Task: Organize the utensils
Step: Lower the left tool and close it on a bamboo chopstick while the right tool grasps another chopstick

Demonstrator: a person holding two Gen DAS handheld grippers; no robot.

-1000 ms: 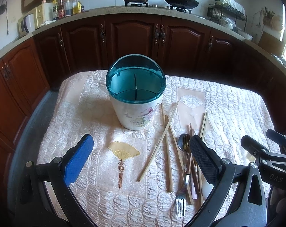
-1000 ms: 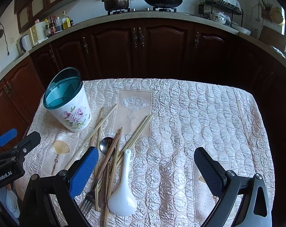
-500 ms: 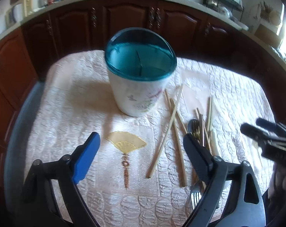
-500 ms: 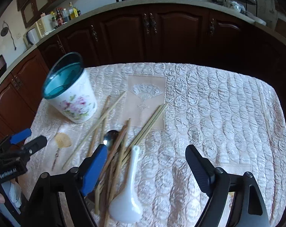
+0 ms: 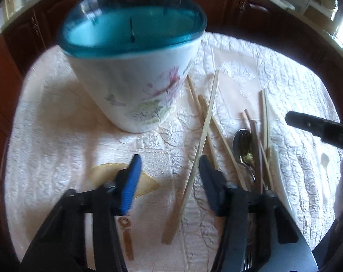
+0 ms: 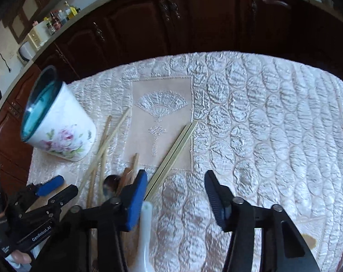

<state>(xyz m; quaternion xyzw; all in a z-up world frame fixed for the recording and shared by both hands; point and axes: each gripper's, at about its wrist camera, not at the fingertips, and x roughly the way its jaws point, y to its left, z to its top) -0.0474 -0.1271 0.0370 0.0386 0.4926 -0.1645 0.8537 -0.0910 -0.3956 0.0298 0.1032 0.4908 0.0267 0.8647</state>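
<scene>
While both grippers drop closer than 1 second ago, fingers narrowing, pinching nothing: left gripper straddles pale chopstick; right gripper beside white spoon. Holder empty; utensils on counter. Pickup imminent.

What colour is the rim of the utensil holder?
Teal blue; the utensil holder rim shows best in the left wrist view.

Left gripper closing astride pale chopstick, beside holder.
</scene>
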